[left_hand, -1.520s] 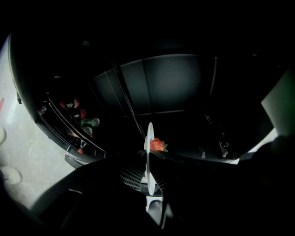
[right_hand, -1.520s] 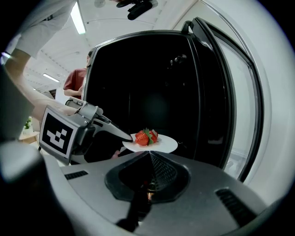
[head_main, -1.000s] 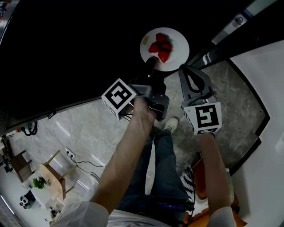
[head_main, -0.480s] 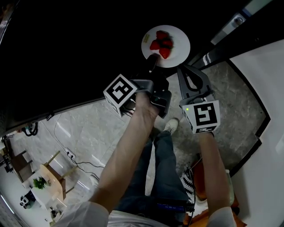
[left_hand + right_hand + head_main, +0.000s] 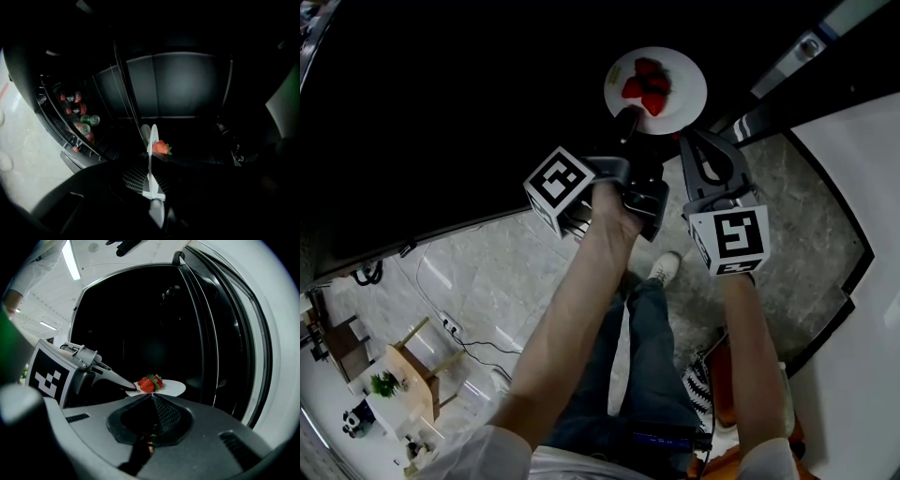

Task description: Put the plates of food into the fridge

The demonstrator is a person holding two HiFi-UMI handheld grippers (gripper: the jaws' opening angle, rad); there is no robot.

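Note:
A white plate (image 5: 678, 95) with a few red strawberries (image 5: 649, 82) hangs in front of the dark fridge opening. My left gripper (image 5: 625, 123) is shut on the plate's near rim. In the left gripper view the plate (image 5: 150, 161) shows edge-on between the jaws, with one strawberry (image 5: 161, 147) beyond it. My right gripper (image 5: 688, 142) hovers just right of the plate, shut and empty. Its own view shows the closed jaw tips (image 5: 152, 396) just below the plate (image 5: 169, 388), the strawberries (image 5: 149, 383) and the left gripper (image 5: 127, 386) pinching the rim.
The fridge interior (image 5: 178, 84) is black and its shelves are hard to make out. Bottles and cans (image 5: 80, 118) fill a door rack on the left. The open door's edge (image 5: 225, 333) curves on the right. Below me are marble floor tiles (image 5: 478, 272) and the person's legs.
Both grippers and the plate have drifted a little forward, deeper toward the fridge opening. The left grip on the plate is unchanged.

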